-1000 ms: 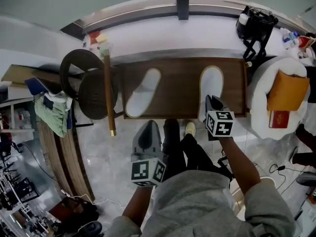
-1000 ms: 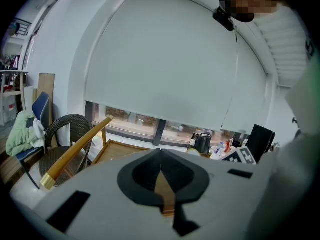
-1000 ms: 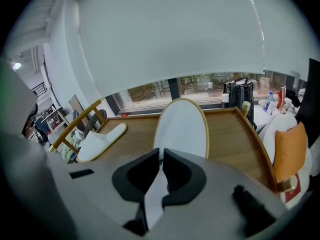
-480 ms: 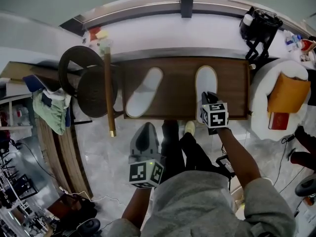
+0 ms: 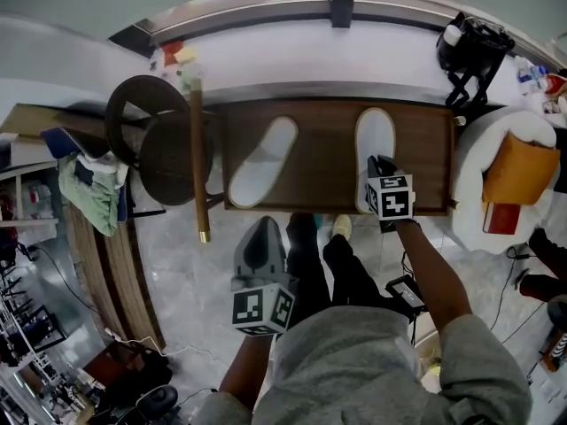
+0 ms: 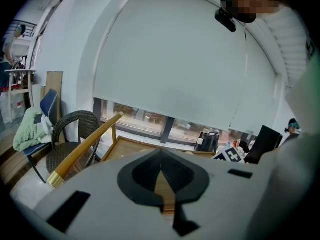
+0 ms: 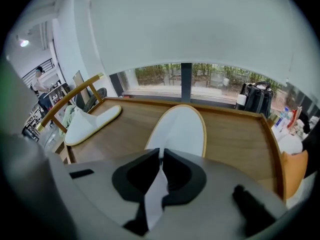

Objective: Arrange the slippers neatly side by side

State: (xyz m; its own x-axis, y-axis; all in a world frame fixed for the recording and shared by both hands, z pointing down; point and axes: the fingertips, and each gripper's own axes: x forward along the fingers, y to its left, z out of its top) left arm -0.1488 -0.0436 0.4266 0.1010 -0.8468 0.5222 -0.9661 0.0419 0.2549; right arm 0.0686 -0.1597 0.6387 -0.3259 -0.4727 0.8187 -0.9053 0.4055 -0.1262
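two white slippers lie on the wooden table (image 5: pixel 328 189), well apart. the left slipper (image 5: pixel 261 162) lies slanted, its toe leaning far and right. the right slipper (image 5: pixel 376 140) lies nearly straight, and its near end looks to sit right at the table's near edge.

the right tongs (image 5: pixel 379 161) hang over that near end, pressed together with nothing pinched; only the white of the slipper shows through the slot behind the tips. whether the tips touch it cannot be told. the left tongs (image 5: pixel 264 223) are also pressed together and empty, held off the table on its near side, short of the left slipper.

the main risk, as i judge it, is the right tongs coming down unspread: they would shove the soft slipper rather than take it, skewing it or tipping its near end off the edge. a shallow pinch on the thin sole rim could also slip, letting the slipper flop and land crooked. dragging it left by one end may swing it out of line with its mate.
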